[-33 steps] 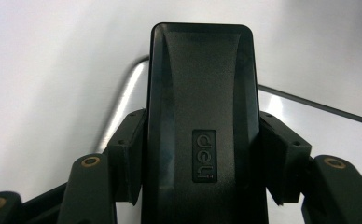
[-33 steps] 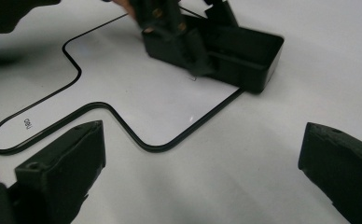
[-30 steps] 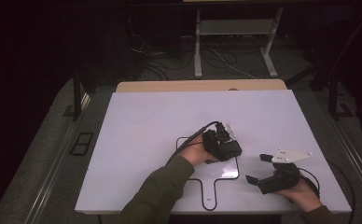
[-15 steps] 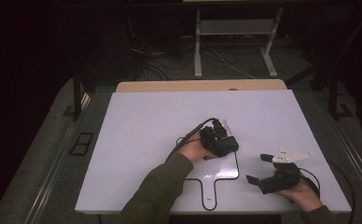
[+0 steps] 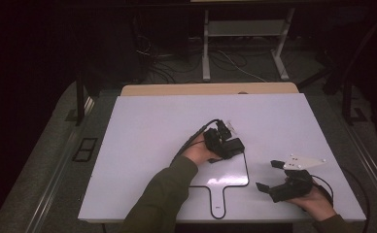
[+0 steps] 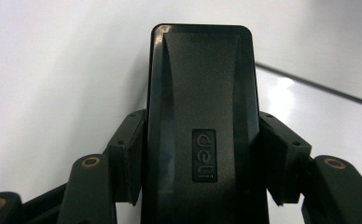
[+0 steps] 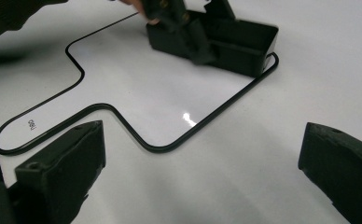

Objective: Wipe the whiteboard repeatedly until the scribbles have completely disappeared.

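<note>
Black case [image 6: 200, 126] — seemingly clamped between jaws

A white counter [image 5: 152, 141] carries a thin black outline [image 5: 247, 170] shaped like a paddle, its handle toward the near edge. A black "deli" box [image 5: 231, 145] sits at the outline's far corner, over the line

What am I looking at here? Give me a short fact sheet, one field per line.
Surface: white table with a black paddle-shaped outline
Object: black box marked deli
Left tongs: closed on the black box, at the outline's far corner
Right tongs: open, holding nothing, aimed at the outline
Person: a hand on each tool, green sleeve
</note>
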The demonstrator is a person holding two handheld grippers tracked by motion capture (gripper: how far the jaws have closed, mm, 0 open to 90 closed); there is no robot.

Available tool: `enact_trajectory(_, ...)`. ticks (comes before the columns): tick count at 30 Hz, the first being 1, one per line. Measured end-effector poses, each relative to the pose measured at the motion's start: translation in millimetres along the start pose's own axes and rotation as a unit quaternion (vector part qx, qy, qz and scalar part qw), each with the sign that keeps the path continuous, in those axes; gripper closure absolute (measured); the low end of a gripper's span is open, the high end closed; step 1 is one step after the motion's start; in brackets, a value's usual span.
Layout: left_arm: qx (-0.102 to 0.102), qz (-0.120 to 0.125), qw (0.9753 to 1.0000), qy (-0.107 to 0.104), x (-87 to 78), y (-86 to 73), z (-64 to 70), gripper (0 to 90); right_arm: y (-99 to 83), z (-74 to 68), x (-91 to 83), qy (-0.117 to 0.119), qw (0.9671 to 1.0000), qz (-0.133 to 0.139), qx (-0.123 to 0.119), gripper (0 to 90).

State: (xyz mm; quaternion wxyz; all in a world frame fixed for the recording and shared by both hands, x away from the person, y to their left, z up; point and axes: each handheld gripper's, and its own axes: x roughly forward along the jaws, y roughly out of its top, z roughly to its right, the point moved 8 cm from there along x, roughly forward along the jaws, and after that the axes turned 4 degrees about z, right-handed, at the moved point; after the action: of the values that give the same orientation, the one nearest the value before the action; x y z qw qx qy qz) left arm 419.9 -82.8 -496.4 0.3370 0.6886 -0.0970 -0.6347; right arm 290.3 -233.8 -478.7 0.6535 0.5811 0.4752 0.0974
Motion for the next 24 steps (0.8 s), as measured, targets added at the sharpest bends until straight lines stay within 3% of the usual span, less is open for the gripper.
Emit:
enact_trajectory(2,-0.003,-0.005,0.9999,0.016,-1.2,-0.7,-9.2,39.1,-0.4,1.3,-0.7,-0.001,1.0,0.0,0.001,0.0)
enact_trajectory(3,-0.013,0.0,0.9998,0.016,-0.9,-0.6,-10.4,39.1,-0.6,1.7,-0.9,0.0,1.0,0.0,0.002,0.0)
enact_trajectory(6,-0.008,-0.004,0.9998,0.015,-1.0,-0.3,-8.5,39.1,-0.5,1.6,-0.7,0.0,1.0,-0.001,0.001,0.0)
enact_trajectory(11,0.016,-0.01,0.9998,-0.009,2.2,3.2,12.5,39.1,-0.6,0.9,0.5,0.001,1.0,-0.002,-0.002,0.0)
enact_trajectory(15,0.049,-0.004,0.9985,-0.023,4.4,5.0,32.7,39.1,-0.9,0.7,0.4,0.001,1.0,-0.003,-0.002,0.0)
enact_trajectory(19,0.035,0.011,0.9987,-0.037,4.0,4.0,39.7,39.1,-0.7,0.5,0.5,0.001,1.0,-0.003,-0.001,0.0)
enact_trajectory(24,0.013,0.04,0.9983,-0.04,-0.8,7.4,34.4,39.0,-0.6,0.4,0.4,0.001,1.0,-0.002,-0.001,0.0)
